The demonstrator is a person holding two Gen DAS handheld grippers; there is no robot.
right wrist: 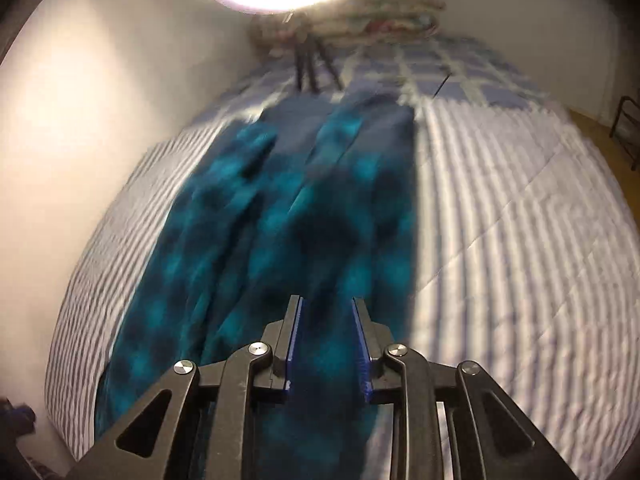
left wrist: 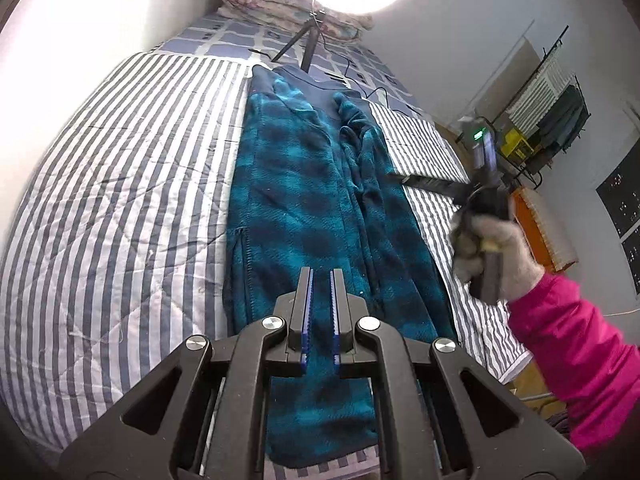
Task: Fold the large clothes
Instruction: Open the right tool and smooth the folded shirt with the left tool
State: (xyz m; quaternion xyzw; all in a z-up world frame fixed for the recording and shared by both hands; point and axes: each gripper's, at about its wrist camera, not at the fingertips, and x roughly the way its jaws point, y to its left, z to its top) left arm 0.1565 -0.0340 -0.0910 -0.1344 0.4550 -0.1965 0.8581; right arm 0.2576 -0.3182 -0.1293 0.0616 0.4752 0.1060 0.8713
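A long teal and dark blue checked fleece garment [left wrist: 316,216] lies lengthwise on the striped bed, folded into a narrow strip with a sleeve laid along its right side. My left gripper [left wrist: 321,276] hovers over its near end, jaws slightly apart and empty. In the left wrist view the right gripper [left wrist: 486,168] is held up in a gloved hand off the bed's right edge. In the right wrist view, which is blurred by motion, my right gripper [right wrist: 327,304] is open and empty above the garment [right wrist: 288,216].
The bed has a blue and white striped quilt [left wrist: 120,200]. A ring light on a tripod [left wrist: 308,40] stands at the bed's far end by a rolled floral blanket [left wrist: 280,0]. A rack with hanging clothes [left wrist: 556,116] and an orange item stand to the right.
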